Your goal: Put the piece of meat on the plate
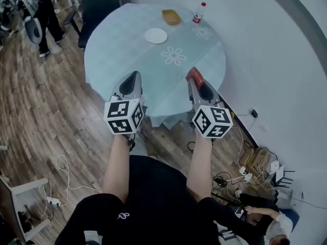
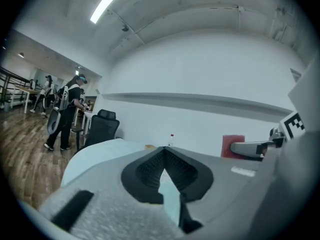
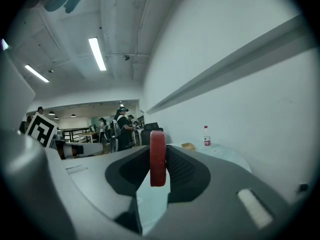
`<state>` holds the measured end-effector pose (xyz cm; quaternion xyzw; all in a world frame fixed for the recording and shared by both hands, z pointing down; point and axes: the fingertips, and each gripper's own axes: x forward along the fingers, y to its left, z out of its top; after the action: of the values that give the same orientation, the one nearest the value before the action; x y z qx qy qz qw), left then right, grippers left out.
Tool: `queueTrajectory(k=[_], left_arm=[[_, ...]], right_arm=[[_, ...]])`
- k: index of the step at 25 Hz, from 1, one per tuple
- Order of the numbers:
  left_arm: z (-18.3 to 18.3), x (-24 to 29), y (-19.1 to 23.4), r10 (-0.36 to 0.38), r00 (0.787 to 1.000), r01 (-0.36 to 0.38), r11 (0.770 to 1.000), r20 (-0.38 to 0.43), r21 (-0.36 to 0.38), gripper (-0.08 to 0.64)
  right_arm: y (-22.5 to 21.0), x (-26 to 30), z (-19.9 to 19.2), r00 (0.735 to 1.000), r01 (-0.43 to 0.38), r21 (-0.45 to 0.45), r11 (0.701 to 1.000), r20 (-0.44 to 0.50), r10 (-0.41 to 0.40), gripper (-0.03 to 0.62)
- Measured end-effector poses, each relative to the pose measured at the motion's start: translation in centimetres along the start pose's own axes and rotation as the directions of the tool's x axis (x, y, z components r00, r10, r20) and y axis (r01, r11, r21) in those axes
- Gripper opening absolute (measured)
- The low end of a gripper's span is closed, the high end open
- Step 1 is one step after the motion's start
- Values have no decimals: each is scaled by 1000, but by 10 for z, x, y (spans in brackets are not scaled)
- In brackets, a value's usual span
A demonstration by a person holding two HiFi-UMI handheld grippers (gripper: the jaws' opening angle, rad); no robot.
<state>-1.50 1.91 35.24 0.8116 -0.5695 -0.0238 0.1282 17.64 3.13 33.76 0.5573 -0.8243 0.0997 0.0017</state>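
Observation:
A flat red piece of meat (image 1: 194,76) stands on edge between the jaws of my right gripper (image 1: 196,80), which is shut on it; the right gripper view shows the meat (image 3: 157,157) upright between the pads. My left gripper (image 1: 133,77) hangs over the near edge of the round table, its jaws shut and empty, the tips meeting in the left gripper view (image 2: 163,150). The white plate (image 1: 156,35) lies on the far part of the table, well beyond both grippers. The meat (image 2: 233,145) also shows at the right of the left gripper view.
The round table (image 1: 122,60) has a pale blue flowered cloth. Beyond the plate sit a tan bread-like object (image 1: 171,17) and a red-capped bottle (image 1: 198,13). A black chair (image 1: 99,4) stands at the far side. People stand at the upper left. Cables lie on the wooden floor.

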Motion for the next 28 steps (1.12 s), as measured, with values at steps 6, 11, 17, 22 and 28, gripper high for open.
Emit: queueTrajectory(k=[6,11,17,22,28], left_arm=[[-21,89,10,-83,994,81,996,-75,-25,-8],[-31,157,67,-64,985,55,997,-157,-62,-8],[-36,214,134,-14,977,-7,995,-213,-98,-8],[-52,248,138,-35,962,3,993,-271,-116,-8],[-84,289,112,-58,937,29,996,-344,-89,-8]], right_arm=[[-49,71,-11,995,81,29,996,-59,-79,103],[-37,169,-26,990,27,39,999,-141,-22,103],[-23,252,-44,976,-13,59,998,-214,26,103],[-50,272,-62,963,23,93,995,-270,3,103],[-91,297,-92,948,30,176,984,-317,28,103]])
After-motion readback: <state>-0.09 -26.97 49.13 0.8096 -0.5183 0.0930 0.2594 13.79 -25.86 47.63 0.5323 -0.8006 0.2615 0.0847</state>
